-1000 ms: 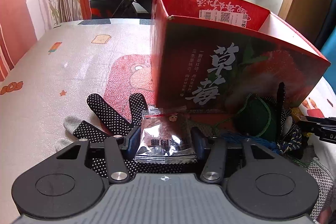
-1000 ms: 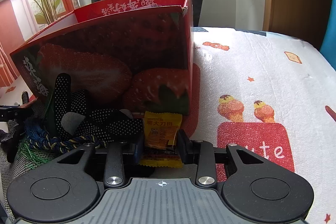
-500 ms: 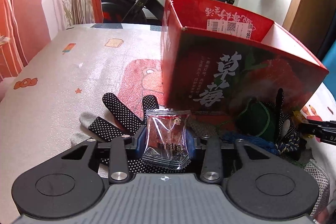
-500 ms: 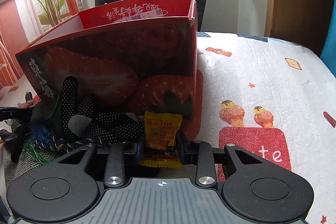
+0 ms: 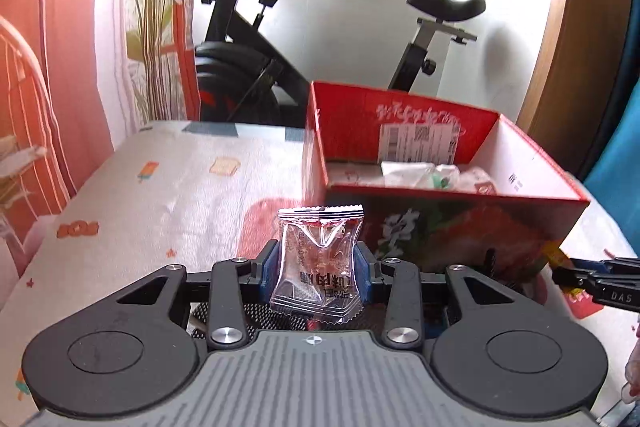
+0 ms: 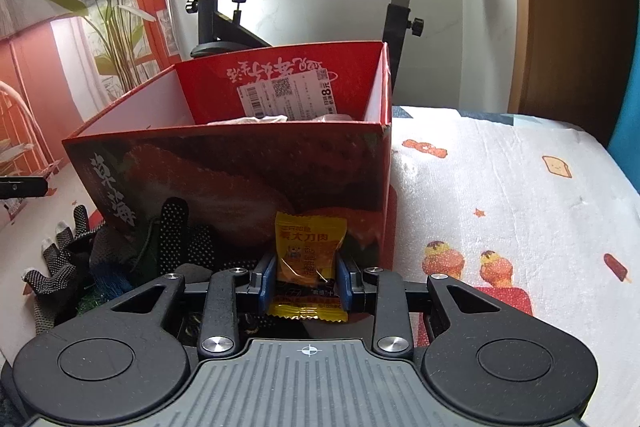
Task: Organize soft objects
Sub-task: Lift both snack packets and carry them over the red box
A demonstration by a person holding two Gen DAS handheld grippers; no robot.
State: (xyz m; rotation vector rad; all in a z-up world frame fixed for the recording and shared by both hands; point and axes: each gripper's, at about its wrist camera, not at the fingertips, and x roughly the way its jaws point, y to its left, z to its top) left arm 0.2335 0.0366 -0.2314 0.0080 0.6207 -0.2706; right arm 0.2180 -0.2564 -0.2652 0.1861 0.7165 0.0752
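Observation:
My left gripper [image 5: 318, 267] is shut on a clear snack packet [image 5: 318, 263] with reddish filling, held upright above the table. Ahead and to the right stands the open red strawberry box [image 5: 440, 219], with several wrapped items on its floor. My right gripper [image 6: 306, 277] is shut on a yellow snack packet [image 6: 308, 251], close to the box's front wall [image 6: 240, 179]. Black dotted gloves [image 6: 176, 231] and a blue rope [image 6: 106, 277] lie in a heap at the box's foot, left of the right gripper. The right gripper's tip [image 5: 600, 287] shows at the right edge of the left wrist view.
The table wears a pale cloth [image 6: 500, 195] with cartoon prints. An exercise bike [image 5: 256, 59] stands behind the table. A plant [image 6: 104, 11] and red-patterned curtains are at the back left. A wooden door [image 6: 576, 7] is at the right.
Both grippers have risen with their packets. The left one closed tighter on the clear packet, lifted it off the gloves, and now sees over the box's rim into the box.

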